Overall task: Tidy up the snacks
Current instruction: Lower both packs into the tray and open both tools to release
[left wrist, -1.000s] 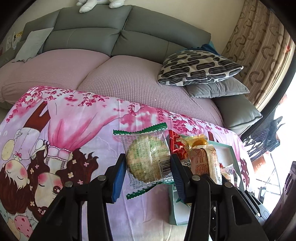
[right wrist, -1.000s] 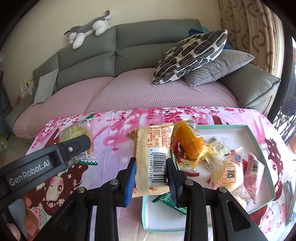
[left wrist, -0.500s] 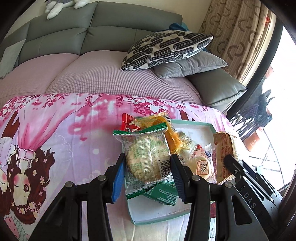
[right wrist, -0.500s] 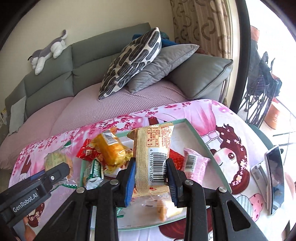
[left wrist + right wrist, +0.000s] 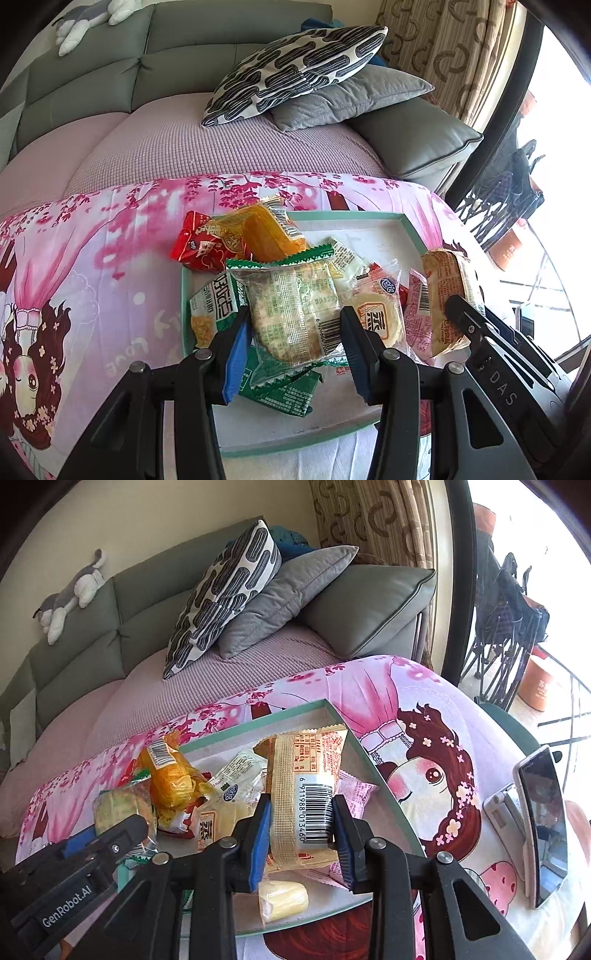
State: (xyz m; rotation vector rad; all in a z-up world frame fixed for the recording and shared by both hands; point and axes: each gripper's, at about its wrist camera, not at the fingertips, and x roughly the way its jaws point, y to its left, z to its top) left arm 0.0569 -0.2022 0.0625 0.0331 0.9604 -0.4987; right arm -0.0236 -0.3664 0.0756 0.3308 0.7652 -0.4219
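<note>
the clear, green-edged plastic packet with a pale round rice cake inside (image 5: pixel 291 314) is light and crinkly; the cake itself looks brittle, so a hard squeeze would likely crack it, and the slick film could slip. the best hold is across the packet's flat sides near the lower half, which is where the left tongs (image 5: pixel 293 345) pinch it now, blue pads pressed against both edges. it hangs above the near left part of the shallow mint-rimmed white tray (image 5: pixel 354 216), over a green foil sachet (image 5: pixel 284 391).

the cream paper-look wrapper with red print and a barcode label (image 5: pixel 306 797) seems soft and slightly springy, a light cake or bread; it should tolerate a gentle squeeze. the right tongs (image 5: pixel 301 832) grip it at mid-body over the tray's near right corner, above a small yellow roll (image 5: pixel 282 901).

around them in the tray lie an orange packet (image 5: pixel 168 779), a red sachet (image 5: pixel 201 247) overhanging the far left rim, a round white bun packet (image 5: pixel 378 317) and a pink sachet (image 5: pixel 417 314). the tray sits on the pink cartoon-print cloth covering the tabletop (image 5: pixel 92 266); a phone on a stand (image 5: pixel 543 830) is near the right edge.
</note>
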